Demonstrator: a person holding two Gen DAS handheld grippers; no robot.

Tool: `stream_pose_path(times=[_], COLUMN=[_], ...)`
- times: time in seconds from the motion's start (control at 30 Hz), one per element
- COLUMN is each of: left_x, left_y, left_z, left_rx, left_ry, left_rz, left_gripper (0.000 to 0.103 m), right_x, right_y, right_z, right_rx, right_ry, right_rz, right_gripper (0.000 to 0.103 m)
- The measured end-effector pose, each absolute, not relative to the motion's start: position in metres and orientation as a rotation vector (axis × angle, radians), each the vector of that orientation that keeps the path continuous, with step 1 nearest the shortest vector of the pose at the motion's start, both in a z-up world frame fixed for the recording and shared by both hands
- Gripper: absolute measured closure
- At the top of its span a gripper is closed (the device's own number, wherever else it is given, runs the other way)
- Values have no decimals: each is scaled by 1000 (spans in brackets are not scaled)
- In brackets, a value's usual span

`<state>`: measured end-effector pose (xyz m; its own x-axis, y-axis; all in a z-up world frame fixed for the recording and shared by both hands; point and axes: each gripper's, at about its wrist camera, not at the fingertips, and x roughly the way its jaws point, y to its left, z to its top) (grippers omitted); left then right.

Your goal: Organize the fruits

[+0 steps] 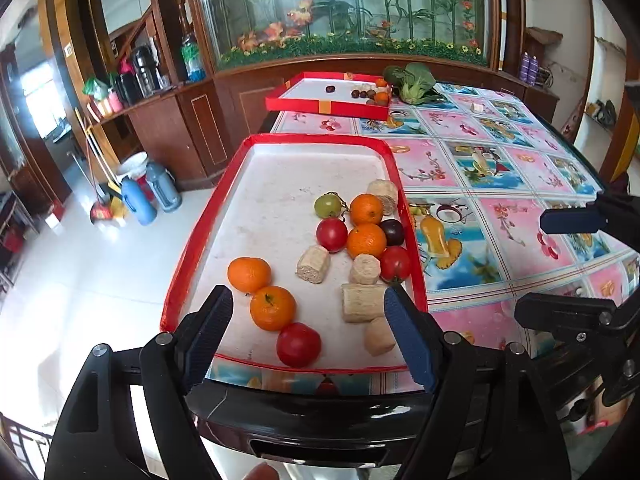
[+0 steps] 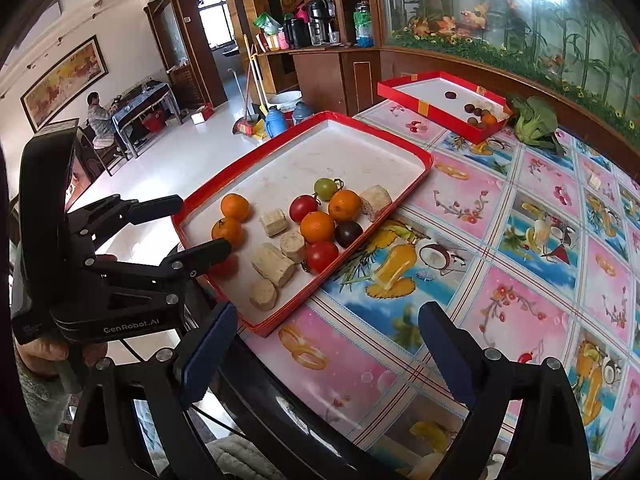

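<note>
Glossy white tile floor (image 1: 80, 264), dark wood cabinetry (image 1: 168, 120), large aquarium (image 1: 344, 8), bright window (image 2: 216, 20), framed painting (image 2: 64, 80)

The red-rimmed near tray (image 1: 200, 236) sits at the patterned oilcloth table's (image 1: 500, 184) edge, fruit clustered inside; behind it, a second red tray (image 1: 320, 106) holds what are perhaps chestnuts.
</note>
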<state>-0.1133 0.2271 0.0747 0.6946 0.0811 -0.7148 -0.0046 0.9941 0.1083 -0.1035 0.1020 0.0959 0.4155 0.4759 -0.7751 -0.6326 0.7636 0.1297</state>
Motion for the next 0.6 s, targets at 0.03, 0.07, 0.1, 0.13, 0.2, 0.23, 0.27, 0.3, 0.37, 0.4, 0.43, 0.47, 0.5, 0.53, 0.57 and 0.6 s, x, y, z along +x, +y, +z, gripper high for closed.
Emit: stream_pose_path(times=[0.03,0.07,0.1,0.13,0.2,0.23,0.27,0.3,0.37,0.4,0.43,0.47,0.5,0.53,0.57,0.6], left_x=[-115,-116,-116,-116,-118,-118,-118,-118,-118,-119,-119,-119,-118,-118,-118,-119], left_y=[226,226,226,226,226,225,225,225,226,227,227,228,228,228,228,228], left_z=[76,77,78,79,80,80,80,80,80,80,80,79,79,78,78,78], left_rx=[97,89,84,80,76,76,77,77,68,60,53,51,53,54,55,56], left_ry=[798,796,794,793,791,792,792,793,796,799,803,804,807,808,808,810], left_rz=[40,37,38,41,40,39,42,42,41,41,39,41,45,49,51,53], left_gripper=[25,25,25,25,25,25,25,25,25,25,25,25,25,25,25,25], right_x=[-104,-105,-106,-107,-109,-109,-110,-111,-113,-113,-113,-113,-113,-113,-113,-113], right_y=[103,103,103,103,104,104,105,105,106,105,105,106,106,106,106,107], right_z=[97,97,98,99,100,99,99,98,98,98,98,98,98,97,97,96], right_rx=[-196,-197,-196,-196,-193,-192,-194,-195,-196,-195,-195,-195,-195,-195,-196,-197], right_ry=[904,903,900,897,895,896,898,899,901,901,901,901,901,902,902,902], right_rz=[703,704,705,707,709,709,711,712,713,714,715,715,715,716,719,721], right_gripper=[10,10,10,10,10,10,10,10,10,10,10,10,10,10,10,10])
